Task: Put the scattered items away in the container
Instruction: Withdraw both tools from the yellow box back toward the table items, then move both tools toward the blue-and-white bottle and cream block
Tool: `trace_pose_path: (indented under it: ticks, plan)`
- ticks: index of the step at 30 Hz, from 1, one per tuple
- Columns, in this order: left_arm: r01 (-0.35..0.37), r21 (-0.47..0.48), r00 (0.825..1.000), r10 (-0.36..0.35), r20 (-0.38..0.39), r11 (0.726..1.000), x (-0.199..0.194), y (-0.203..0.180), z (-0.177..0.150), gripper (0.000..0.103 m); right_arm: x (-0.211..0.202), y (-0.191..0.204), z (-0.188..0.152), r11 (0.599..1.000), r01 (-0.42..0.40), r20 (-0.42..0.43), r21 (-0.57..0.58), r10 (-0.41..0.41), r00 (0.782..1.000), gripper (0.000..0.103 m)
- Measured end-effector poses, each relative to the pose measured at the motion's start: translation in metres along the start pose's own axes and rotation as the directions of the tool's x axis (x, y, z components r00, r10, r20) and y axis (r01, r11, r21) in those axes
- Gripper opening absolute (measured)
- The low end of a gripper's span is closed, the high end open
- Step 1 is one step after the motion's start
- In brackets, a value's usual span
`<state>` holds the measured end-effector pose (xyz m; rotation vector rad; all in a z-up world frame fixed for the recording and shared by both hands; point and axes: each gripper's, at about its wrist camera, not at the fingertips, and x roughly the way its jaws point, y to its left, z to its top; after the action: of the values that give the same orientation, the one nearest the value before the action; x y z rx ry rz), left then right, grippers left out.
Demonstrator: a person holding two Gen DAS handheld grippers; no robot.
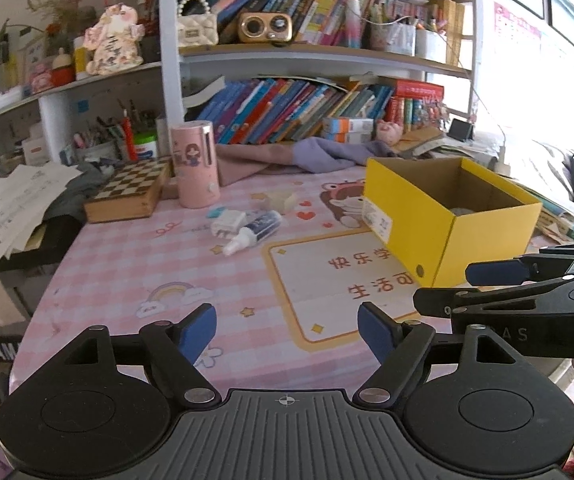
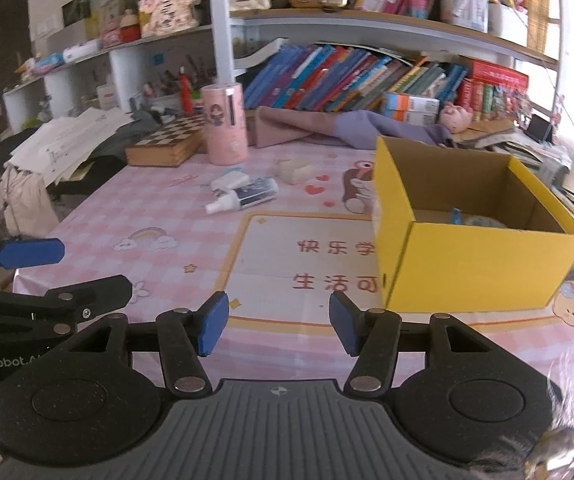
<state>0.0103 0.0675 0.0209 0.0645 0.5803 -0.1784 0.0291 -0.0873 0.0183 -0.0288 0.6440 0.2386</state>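
Both grippers hang over the near edge of the pink checked table mat (image 1: pixel 127 248), nothing in either. Left gripper (image 1: pixel 287 330): jaws wide apart, blue pads clear, only mat between them. Right gripper (image 2: pixel 279 328): jaws parted, narrower than the left, also empty; it sits just beside the left one, and each shows at the edge of the other's view. Container is the yellow cardboard box (image 2: pixel 479 264), open top, on the right of the mat, near the right gripper; a couple of small items already lie on its floor, too small to identify. Loose items remain mid-mat, left of the box and well apart from both grippers: a white spray bottle with dark label (image 1: pixel 253 232) lying on its side, a white plug-like adapter (image 1: pixel 227 222) touching it, a small blue bit (image 1: pixel 216 211) just behind, and a pale cream block (image 1: pixel 281 201) further back. Behind the cluster: a pink cylinder canister (image 1: pixel 195 164) standing upright, a chess-board box (image 1: pixel 129 192) beside it, a crumpled pink-purple cloth (image 1: pixel 287 156) along the back edge. Papers pile (image 1: pixel 15 200) off the left. Nothing stands between the grippers and the cluster.
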Motion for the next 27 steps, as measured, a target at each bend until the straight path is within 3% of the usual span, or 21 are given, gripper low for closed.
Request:
trace_pose_path:
  ticks: [15, 27]
  plan:
    - [-0.033, 0.0, 0.999, 0.033, -0.032, 0.999, 0.022, 0.012, 0.003, 0.085, 0.025, 0.004, 0.011, 0.999, -0.028, -0.024, -0.019, 0.027, 0.999, 0.061]
    - [-0.05, -0.017, 0.996, 0.048, -0.08, 0.999, 0.071, 0.025, 0.021, 0.085, 0.077, -0.002, 0.037, 0.999, -0.041, -0.071, -0.03, 0.038, 0.997, 0.066]
